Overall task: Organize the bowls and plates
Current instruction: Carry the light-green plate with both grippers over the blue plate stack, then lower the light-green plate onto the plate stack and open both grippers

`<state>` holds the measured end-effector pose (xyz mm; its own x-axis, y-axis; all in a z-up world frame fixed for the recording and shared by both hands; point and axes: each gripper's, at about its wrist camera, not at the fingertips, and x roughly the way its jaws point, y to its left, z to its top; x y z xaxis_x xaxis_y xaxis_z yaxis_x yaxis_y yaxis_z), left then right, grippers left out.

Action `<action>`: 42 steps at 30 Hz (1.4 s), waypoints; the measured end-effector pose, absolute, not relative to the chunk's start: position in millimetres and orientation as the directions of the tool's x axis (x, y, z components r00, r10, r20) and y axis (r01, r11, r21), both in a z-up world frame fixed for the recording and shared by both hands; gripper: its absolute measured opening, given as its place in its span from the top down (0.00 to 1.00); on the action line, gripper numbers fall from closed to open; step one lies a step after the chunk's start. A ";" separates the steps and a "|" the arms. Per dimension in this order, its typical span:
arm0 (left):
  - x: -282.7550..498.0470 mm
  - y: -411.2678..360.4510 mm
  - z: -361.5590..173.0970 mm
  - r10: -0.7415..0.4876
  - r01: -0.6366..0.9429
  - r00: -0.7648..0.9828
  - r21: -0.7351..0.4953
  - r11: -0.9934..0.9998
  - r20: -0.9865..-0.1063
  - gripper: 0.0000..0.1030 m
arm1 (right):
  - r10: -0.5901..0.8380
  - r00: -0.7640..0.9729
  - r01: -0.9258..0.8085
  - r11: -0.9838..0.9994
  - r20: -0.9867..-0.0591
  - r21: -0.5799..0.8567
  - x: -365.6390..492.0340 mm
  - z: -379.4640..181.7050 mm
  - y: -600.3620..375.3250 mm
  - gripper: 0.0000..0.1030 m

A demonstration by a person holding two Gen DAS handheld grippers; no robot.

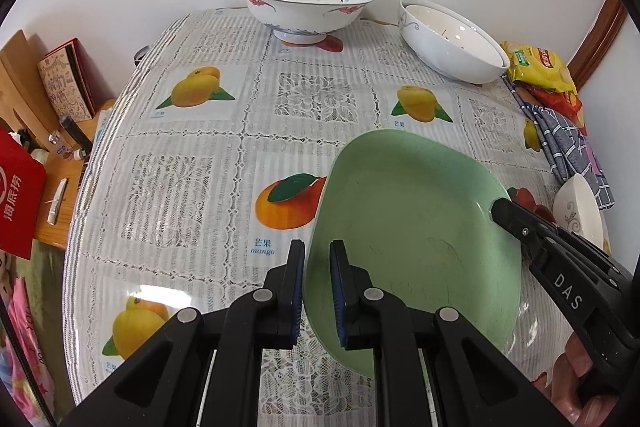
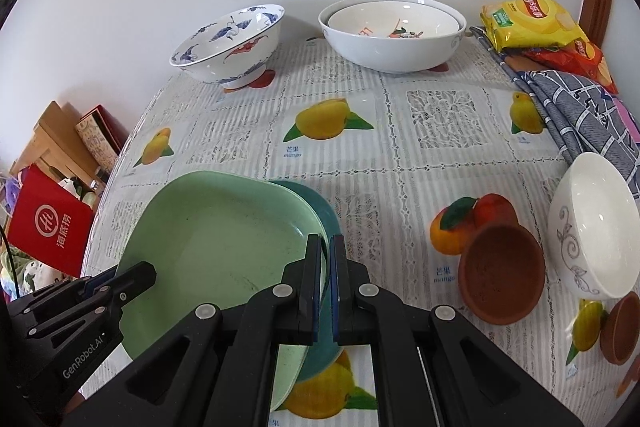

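**A:** Fingers first; left gripper (image 1: 317, 291) has its two black fingers (image 1: 295, 287) on either side of the green plate (image 1: 408, 227) rim at its left edge, narrow gap, blue pads facing in; looks like a pinch on the rim, though actual pad contact I cannot tell.

**B:** Right gripper (image 2: 325, 291); fingers (image 2: 312, 279) close together over the right edge of the same green plate (image 2: 224, 239); rim runs into the slit between them; the teal plate (image 2: 324, 227) edge sits under there too; which of the two rims is nipped, cannot tell.

**A:** Placement; green plate rests on the teal one, near the front of the table (image 1: 192, 131), offset so teal shows only along the right and near side.

**B:** Shapes; both plates rounded squares, matte, shallow raised rim; green surface faintly scuffed and speckled.

**A:** Far side, by the wall; crane bowl (image 1: 306, 3), glossy porcelain, blue birds, red motifs, footed; beside it nested white bowls (image 2: 392, 31), smaller inside larger.

**B:** Right of the plates; brown dish (image 2: 502, 271), dull clay look, round; touching or just beside it a small white bowl (image 2: 596, 223), glossy, grey scroll pattern, tilted.

**A:** Tablecloth lace-patterned plastic, fruit prints; checked cloth (image 2: 576, 115) and snack bags (image 2: 532, 23) at far right.
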<state>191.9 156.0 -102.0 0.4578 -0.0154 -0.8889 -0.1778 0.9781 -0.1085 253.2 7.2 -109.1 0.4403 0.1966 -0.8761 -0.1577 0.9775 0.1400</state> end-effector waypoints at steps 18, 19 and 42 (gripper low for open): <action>202.0 146.1 -114.1 -0.011 -0.174 0.439 -0.097 0.980 -0.899 0.88 | 0.208 0.422 -0.211 0.969 -0.882 0.128 281.8 -126.1 10.9 0.90; 202.3 145.9 -114.4 -0.010 -0.174 0.436 -0.095 0.980 -0.900 0.88 | 0.214 0.423 -0.216 0.968 -0.881 0.131 281.9 -125.8 11.0 0.90; 162.6 119.5 -66.3 0.002 -0.156 0.508 -0.090 0.984 -0.862 0.79 | 0.156 0.542 -0.210 0.977 -0.826 0.047 217.6 -62.4 -42.5 0.59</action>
